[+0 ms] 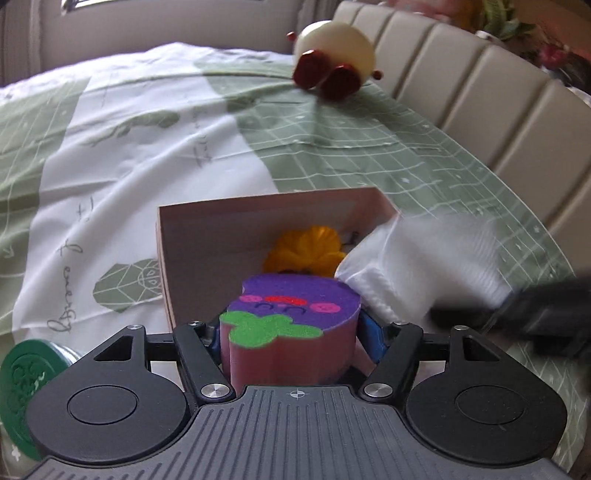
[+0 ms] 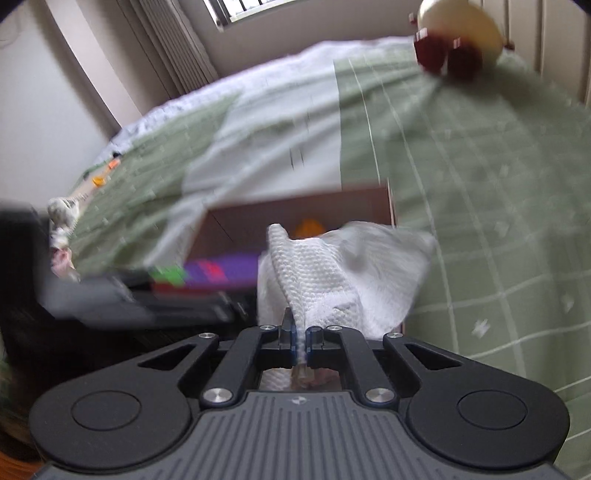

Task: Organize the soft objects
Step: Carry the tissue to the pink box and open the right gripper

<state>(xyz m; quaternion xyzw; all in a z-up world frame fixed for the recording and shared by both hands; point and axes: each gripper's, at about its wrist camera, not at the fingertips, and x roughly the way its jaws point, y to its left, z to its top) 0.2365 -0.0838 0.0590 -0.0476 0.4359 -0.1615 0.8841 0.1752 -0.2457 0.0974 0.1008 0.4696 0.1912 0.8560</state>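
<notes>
Purple foam sponge (image 1: 291, 332) clamped in left jaws; waffle-knit white cloth (image 2: 332, 280) pinched in right jaws, over cardboard box (image 1: 221, 229).

Bedspread (image 1: 147, 155) writing: dark handwritten script runs along the white panels, too slanted and small to read.
Green round lid (image 1: 22, 380): raised embossed emblem, letters illegible.
Other text: none readable.

bedspread (image 1: 332, 155) green grid and white panels, printed leaf shapes and script, covers bed | padded headboard (image 1: 461, 85) beige, vertical channels, far right | green round disc (image 1: 22, 376) embossed, lower left edge, partly cut off | window (image 2: 243, 9) top, pleated curtain (image 2: 166, 48) beside it | small orange bits (image 2: 99, 180) far left on bedspread, blurred
</notes>
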